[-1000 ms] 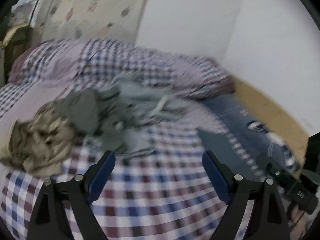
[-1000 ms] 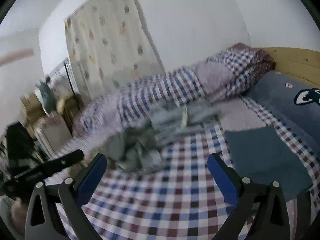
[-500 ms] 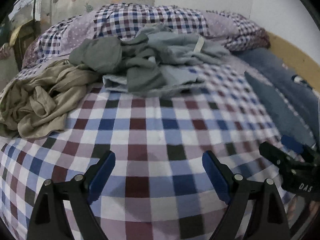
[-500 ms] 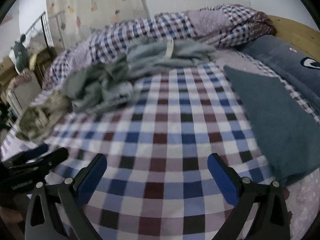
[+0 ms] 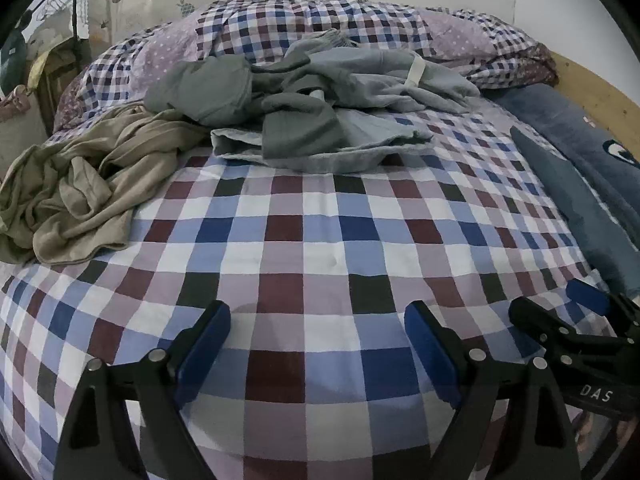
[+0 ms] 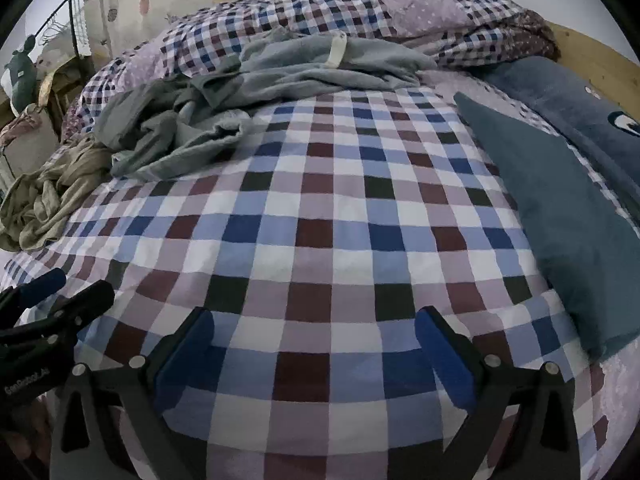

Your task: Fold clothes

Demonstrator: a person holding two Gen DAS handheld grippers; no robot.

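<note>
1. A bed with a checked sheet (image 5: 320, 240) fills both views, with a rolled checked duvet (image 5: 360, 28) at its far side.
2. A grey clothes pile (image 5: 312, 108) lies near the duvet, and a beige garment (image 5: 80, 192) lies left of it.
3. A folded teal cloth (image 6: 560, 208) rests on the right side of the bed.
4. The left gripper (image 5: 316, 344) and the right gripper (image 6: 316, 348) both hang wide open over the sheet and hold nothing.

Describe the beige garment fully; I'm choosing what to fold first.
The beige garment is thin, soft-looking fabric, crumpled into a loose, deeply wrinkled heap, unfolded. It lies on the checked bedspread at the bed's left edge. Its far end touches the grey clothes pile. No gripper touches it.
</note>
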